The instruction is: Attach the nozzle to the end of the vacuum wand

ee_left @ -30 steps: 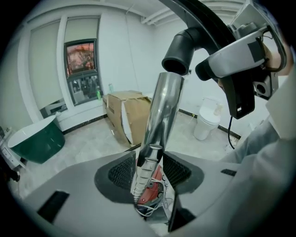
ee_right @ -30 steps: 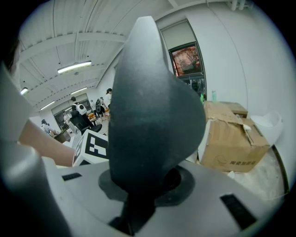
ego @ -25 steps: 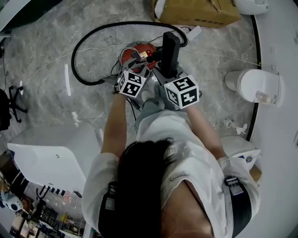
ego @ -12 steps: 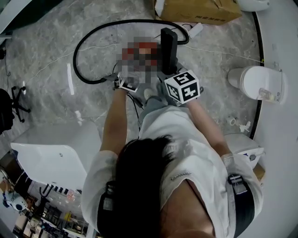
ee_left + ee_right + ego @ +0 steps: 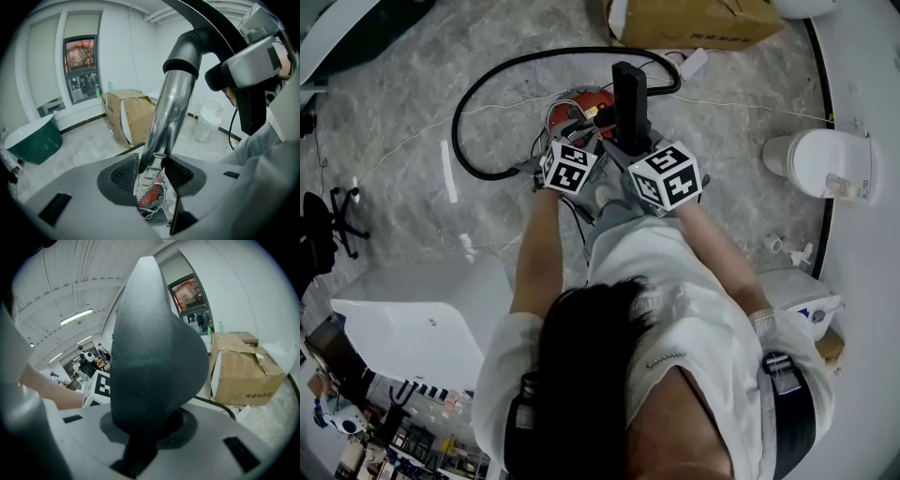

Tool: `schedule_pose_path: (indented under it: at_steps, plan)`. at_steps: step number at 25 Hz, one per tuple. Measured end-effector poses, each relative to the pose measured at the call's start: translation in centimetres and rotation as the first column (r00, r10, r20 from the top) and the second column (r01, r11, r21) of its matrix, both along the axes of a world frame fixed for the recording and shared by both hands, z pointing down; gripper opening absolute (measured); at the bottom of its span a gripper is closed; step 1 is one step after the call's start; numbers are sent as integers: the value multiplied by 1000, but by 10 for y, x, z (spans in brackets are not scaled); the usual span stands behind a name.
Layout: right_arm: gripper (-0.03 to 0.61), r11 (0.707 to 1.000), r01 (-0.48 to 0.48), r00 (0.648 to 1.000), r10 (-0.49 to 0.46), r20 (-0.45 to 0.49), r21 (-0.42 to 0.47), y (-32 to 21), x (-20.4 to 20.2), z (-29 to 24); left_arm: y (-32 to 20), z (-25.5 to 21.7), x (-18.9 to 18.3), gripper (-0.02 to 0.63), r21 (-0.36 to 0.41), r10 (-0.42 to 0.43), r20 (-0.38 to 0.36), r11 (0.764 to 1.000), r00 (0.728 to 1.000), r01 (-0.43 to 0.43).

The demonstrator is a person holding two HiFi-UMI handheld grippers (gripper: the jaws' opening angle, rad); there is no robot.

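Black hose (image 5: 455, 122) loops out left of the red vacuum body (image 5: 581, 101). Right above that body, the left gripper (image 5: 153, 169) is clamped on the chrome wand (image 5: 171, 108), both pads pressing the tube. Just right of the body, the right gripper (image 5: 145, 427) squeezes the black nozzle (image 5: 154, 357), upright. The 2 parts are close but apart.

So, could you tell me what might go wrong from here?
The left gripper clamps the smooth chrome wand; a push could make it slide or twist in the grip.
The right gripper holds the black nozzle by its narrower part, so it may tilt and jam askew.
The hose loops on the floor and could tug the wand.
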State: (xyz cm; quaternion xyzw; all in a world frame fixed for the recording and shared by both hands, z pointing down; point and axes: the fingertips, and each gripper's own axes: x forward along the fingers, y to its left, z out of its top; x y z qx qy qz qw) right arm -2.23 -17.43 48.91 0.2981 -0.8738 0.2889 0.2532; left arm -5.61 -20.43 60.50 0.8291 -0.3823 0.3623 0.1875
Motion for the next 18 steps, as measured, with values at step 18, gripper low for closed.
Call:
schedule_pose_path:
  at_steps: [18]
  plan:
    - [92, 988, 119, 993, -120, -8, -103, 11, -4, 2, 4, -3, 3, 173, -1, 24, 10, 1000, 1000, -24]
